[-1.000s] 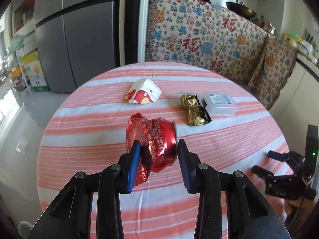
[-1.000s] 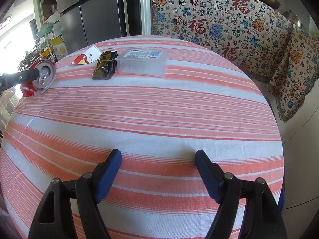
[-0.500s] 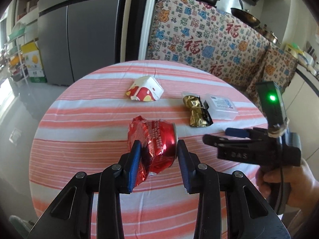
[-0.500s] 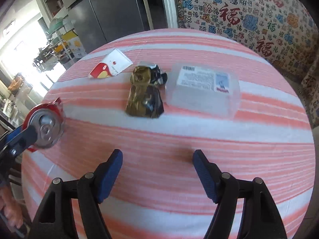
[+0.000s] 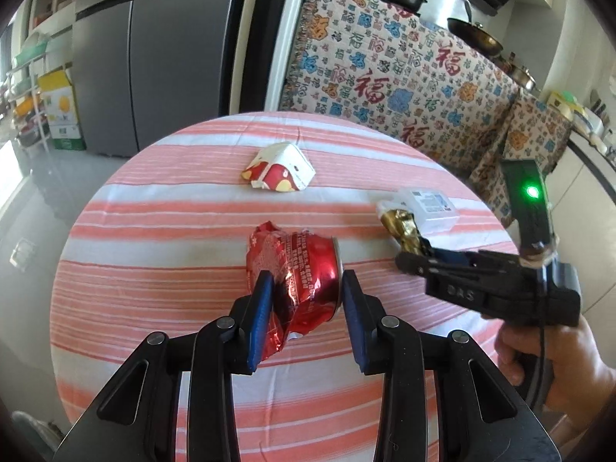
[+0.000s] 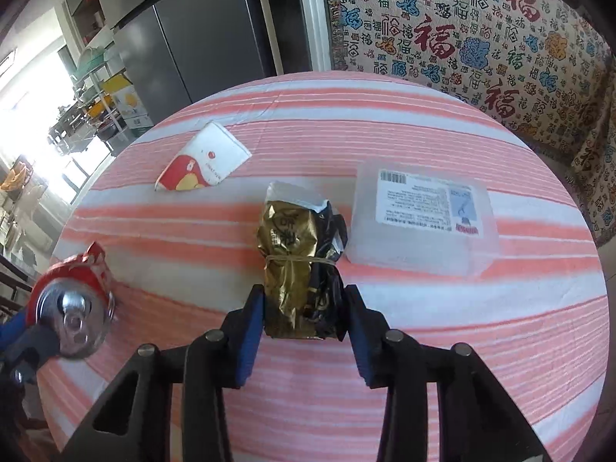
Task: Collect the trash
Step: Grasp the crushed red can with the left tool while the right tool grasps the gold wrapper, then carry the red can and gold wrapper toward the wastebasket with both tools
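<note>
Right gripper (image 6: 304,321) arrived, jaws closing around gold wrapper (image 6: 298,265)

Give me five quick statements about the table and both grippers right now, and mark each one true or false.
1. The left gripper is clamped on a crushed red can. True.
2. The gold and black foil packet sits between the right gripper fingers. True; the jaws are closing around it.
3. The clear plastic box lies between the foil packet and the paper carton. False; the foil packet lies between the box and the red and white paper carton.
4. The paper carton stands upright. False; it lies flattened on the striped tablecloth.
5. The foil packet is tied round with a rubber band. True.
</note>
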`<state>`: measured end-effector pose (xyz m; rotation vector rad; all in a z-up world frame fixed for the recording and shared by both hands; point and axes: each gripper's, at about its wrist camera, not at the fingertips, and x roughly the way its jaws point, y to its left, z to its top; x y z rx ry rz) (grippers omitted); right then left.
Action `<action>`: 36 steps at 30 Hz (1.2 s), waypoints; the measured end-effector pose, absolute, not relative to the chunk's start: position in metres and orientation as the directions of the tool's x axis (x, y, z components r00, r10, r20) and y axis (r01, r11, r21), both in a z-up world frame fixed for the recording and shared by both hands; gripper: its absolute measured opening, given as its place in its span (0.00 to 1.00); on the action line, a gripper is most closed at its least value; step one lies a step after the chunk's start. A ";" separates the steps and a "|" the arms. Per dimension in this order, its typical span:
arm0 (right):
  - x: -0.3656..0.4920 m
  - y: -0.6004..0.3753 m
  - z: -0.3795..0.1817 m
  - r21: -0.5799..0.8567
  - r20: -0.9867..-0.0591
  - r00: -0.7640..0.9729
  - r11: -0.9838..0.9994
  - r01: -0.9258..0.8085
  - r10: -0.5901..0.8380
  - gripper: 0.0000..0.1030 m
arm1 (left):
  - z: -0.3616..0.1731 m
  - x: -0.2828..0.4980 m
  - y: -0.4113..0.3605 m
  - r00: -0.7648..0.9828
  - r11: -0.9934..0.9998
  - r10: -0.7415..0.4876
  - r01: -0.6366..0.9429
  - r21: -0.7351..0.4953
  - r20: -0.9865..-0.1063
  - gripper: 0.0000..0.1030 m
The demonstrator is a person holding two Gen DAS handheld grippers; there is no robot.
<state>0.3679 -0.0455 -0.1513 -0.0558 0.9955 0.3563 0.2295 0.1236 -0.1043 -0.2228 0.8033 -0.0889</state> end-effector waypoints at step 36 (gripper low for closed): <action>0.243 -0.174 -0.135 0.080 -0.840 0.491 0.949 -0.304 0.229 0.35 | -0.096 0.198 0.043 0.649 0.948 -0.315 0.186 -0.257 -0.692 0.33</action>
